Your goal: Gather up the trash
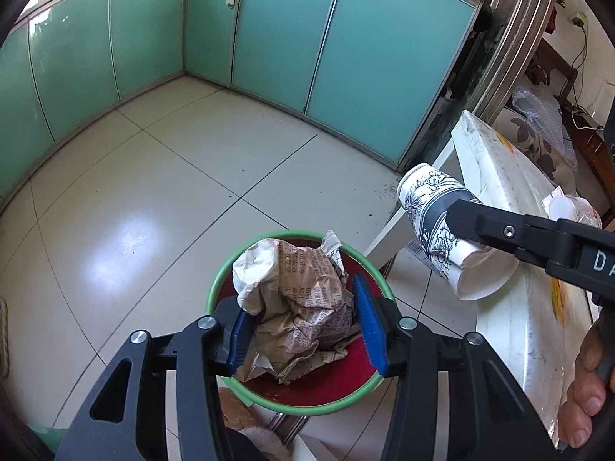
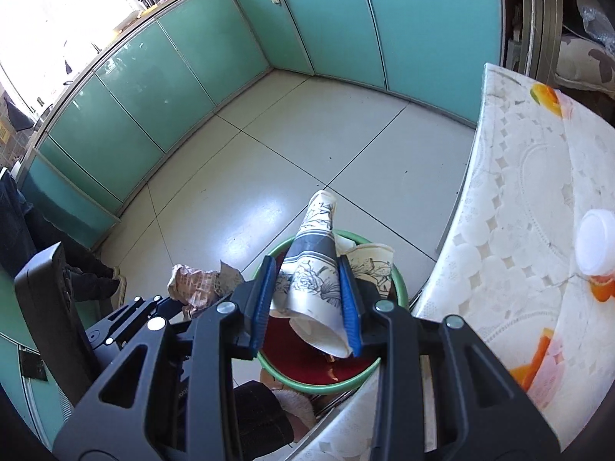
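A green-rimmed bin [image 1: 215, 288] with a red inside stands on the floor below both grippers. A crumpled wad of printed brown paper [image 1: 300, 307] hangs over it between the blue pads of my left gripper [image 1: 300, 299]. The left pad [image 1: 238, 330] touches the wad, while a thin dark gap shows at the right pad. My right gripper [image 2: 307, 265] is shut on a crushed white paper cup [image 2: 315, 269] with a dark flower print, tilted over the bin's rim [image 2: 399, 292]. In the left wrist view the cup [image 1: 434, 207] sticks out past a black right finger [image 1: 499, 226].
A table with a white lace cover [image 2: 519, 192] juts in on the right, close to the bin. A small white-lidded pot [image 2: 595, 242] sits on it. Teal cabinet doors [image 1: 153, 38] line the far walls beyond the tiled floor. A person's shoe [image 2: 117, 284] is at left.
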Demonstrator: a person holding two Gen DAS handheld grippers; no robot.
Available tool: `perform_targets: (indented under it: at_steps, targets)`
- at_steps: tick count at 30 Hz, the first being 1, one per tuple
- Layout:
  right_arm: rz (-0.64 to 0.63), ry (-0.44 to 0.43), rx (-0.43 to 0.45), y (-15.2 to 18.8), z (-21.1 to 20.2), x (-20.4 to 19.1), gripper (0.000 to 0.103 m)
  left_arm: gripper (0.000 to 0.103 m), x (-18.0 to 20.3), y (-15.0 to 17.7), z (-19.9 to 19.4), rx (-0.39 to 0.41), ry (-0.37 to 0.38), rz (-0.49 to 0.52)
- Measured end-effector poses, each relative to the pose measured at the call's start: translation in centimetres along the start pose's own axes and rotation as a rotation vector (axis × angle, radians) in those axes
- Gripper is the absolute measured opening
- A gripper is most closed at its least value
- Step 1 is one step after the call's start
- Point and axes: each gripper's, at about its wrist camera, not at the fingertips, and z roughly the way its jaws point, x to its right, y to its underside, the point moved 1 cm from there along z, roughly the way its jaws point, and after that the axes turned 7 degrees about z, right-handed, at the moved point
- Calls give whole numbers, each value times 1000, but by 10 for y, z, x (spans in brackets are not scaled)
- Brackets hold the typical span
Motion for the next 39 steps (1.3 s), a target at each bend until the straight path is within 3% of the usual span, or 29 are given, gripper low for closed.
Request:
perform_targets:
  at_steps: [1, 3, 5, 11, 16, 20, 23, 27, 33, 35, 36, 39]
  targets:
    - [0, 9, 4, 0, 0, 0, 33, 56, -1, 1, 0, 5, -4, -7]
    - [-1, 22, 23, 0, -3, 0, 39, 77, -2, 0, -3, 26, -19, -12]
    - [4, 25, 40, 1, -9, 0, 48, 84, -5, -2, -8, 49, -25, -28]
    - [4, 34, 168, 20, -67, 14, 52, 85, 1, -5, -24, 91, 11, -32]
    - [-17, 149, 324, 58, -137, 44, 61, 85, 39, -6, -51, 162, 61, 63]
    - [57, 291, 414, 93, -189, 99, 65, 85, 81, 2, -77, 213, 143, 162]
    - [109, 436, 388, 117, -216, 143, 68, 85, 114, 5, -92, 247, 181, 250]
    - [170, 523, 323, 155, -240, 195, 74, 86, 152, 9, -97, 254, 206, 344]
    - [194, 503, 257, 178, -238, 231, 75, 86, 215, 27, -96, 231, 233, 483]
    - [202, 467, 279, 185, -237, 236, 67, 86, 241, 32, -97, 236, 210, 549]
    - [214, 446, 286, 187, -236, 239, 55, 86, 253, 34, -96, 233, 207, 584]
    - [218, 420, 304, 189, -239, 242, 51, 86, 292, 36, -97, 242, 202, 692]
